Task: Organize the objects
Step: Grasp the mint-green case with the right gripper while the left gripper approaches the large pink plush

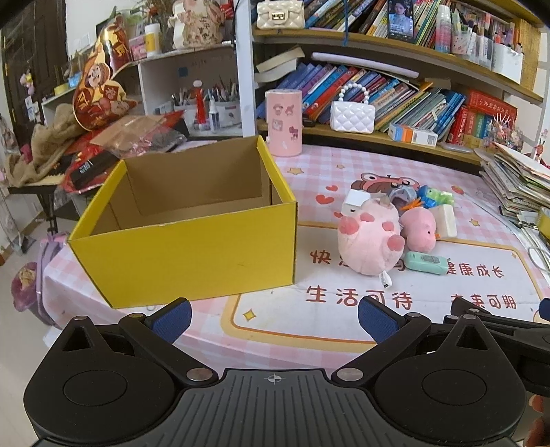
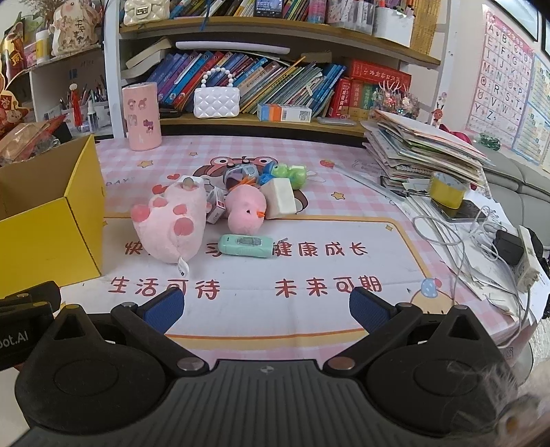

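Yellow box (image 1: 185, 251) empty; right tool (image 2: 266, 306) and left tool (image 1: 273, 318) both gape; take mint case (image 2: 246, 245) first, squarely across its narrow sides

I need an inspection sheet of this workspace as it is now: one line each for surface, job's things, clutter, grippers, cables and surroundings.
Surface: table mat, pink check with cartoon prints and Chinese characters.
Job's things: yellow box open, inside looks empty. Beside it a pile: paw plush, round pink plush, mint green device, white block, green toy, more small items behind.
Clutter: paper stack, yellow tape roll, pink canister.
Grippers: left gripper and right gripper both open, holding nothing, short of the pile.
Cables: white cable and black adapter at the table's right edge.
Surroundings: bookshelf with books, white handbag, alphabet poster.
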A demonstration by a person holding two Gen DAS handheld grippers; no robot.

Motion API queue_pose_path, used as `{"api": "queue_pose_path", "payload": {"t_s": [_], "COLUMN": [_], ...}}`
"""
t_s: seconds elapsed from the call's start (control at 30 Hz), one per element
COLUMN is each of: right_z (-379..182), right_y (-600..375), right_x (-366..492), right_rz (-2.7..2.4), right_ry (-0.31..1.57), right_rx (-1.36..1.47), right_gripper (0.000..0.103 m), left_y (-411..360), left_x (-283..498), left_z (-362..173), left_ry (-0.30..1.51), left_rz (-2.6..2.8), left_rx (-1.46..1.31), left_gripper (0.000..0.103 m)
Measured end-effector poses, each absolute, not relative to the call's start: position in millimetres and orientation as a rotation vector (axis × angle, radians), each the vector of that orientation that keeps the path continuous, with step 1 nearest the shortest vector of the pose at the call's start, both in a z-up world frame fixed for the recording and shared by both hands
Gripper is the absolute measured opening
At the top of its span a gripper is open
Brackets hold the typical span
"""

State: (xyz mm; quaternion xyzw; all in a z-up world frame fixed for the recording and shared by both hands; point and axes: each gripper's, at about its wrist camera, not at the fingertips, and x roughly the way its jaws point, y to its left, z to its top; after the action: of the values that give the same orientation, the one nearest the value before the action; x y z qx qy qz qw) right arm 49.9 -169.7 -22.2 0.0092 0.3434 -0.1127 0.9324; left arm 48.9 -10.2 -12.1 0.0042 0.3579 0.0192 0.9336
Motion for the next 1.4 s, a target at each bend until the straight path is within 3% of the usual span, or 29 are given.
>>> {"api": "queue_pose_path", "payload": {"t_s": [0.5,0.77,1.07,1.23,1.4], "right_z": [-30.5,-42.2,-71.3,-86.5,-99.6], "right_y": [-197.5,-216.8,-232.7,-230.9,-227.7], "right_x": [98.3,133.6,174.6,195.7,211.6], "right_rz": [-0.139,-0.056,0.046,0.061,0.076], "right_ry": [0.723,0.769,0.801,0.836,0.863], "right_rx": [0.024,0.042,0.079,0.076,0.049], "right_gripper": [0.100,0.068,0.068,0.078,0.072], "left_y": [-26.3,-39.2,-58.5,-65.5,-69.9], "left_x": [85.5,101.0,114.6,118.2,123.1], "left_z": [-20.7,-20.6,-20.2,-16.9,-14.3], "left_ry": [0.770,0.753,0.748,0.736,0.729], "left_rz": [0.076,0.124,0.158,0.177,0.174], "left_rx": [-0.063,-0.108,-0.095,-0.059,-0.043], "left_gripper": [0.103,0.103,0.103,0.103,0.103]}}
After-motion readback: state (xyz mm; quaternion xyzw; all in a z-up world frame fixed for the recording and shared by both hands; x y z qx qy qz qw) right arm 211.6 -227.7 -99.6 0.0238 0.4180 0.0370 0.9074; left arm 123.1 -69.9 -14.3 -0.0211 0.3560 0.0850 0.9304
